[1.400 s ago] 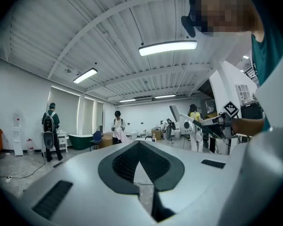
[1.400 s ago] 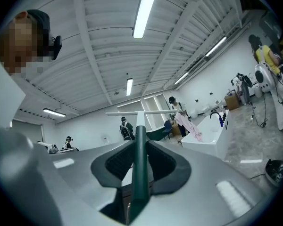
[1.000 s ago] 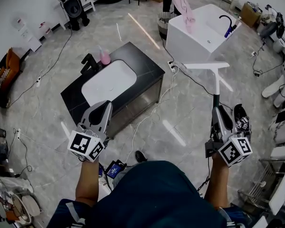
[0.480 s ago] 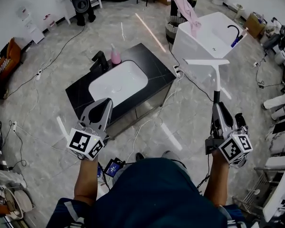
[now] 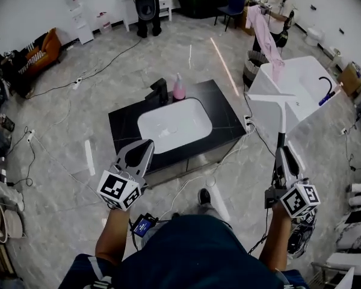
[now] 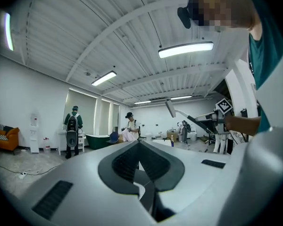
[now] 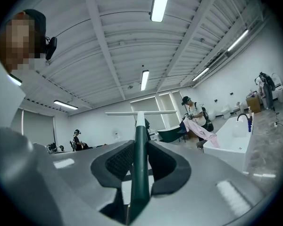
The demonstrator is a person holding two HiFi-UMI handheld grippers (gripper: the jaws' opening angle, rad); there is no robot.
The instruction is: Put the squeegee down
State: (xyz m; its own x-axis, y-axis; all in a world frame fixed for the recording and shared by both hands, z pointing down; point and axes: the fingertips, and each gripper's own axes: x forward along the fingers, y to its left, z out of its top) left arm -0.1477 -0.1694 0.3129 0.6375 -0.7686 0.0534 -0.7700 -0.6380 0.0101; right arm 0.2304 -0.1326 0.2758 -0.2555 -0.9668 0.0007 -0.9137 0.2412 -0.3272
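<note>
The squeegee (image 5: 282, 118) has a white T-shaped blade, a white shaft and a dark green handle. My right gripper (image 5: 281, 152) is shut on that handle and holds the tool level, blade forward, above the floor to the right of the vanity. In the right gripper view the green handle (image 7: 140, 157) runs between the pads, with the blade (image 7: 141, 112) beyond the tips. My left gripper (image 5: 148, 144) hangs over the vanity's front edge with its jaws together and nothing in them. From the left gripper view, the tips (image 6: 139, 143) meet, and the squeegee (image 6: 171, 109) shows far right.
A black vanity counter (image 5: 124, 121) with a white basin (image 5: 174, 125), a black faucet (image 5: 159, 91) and a pink bottle (image 5: 179, 88) stands ahead. A white bathtub (image 5: 301, 83) sits at the right, a person (image 5: 274, 11) with pink cloth behind it. Cables cross the floor.
Both grippers have travelled with the person. The vanity and tub have slid rightward and down in the head view. The squeegee stays in the right gripper.
</note>
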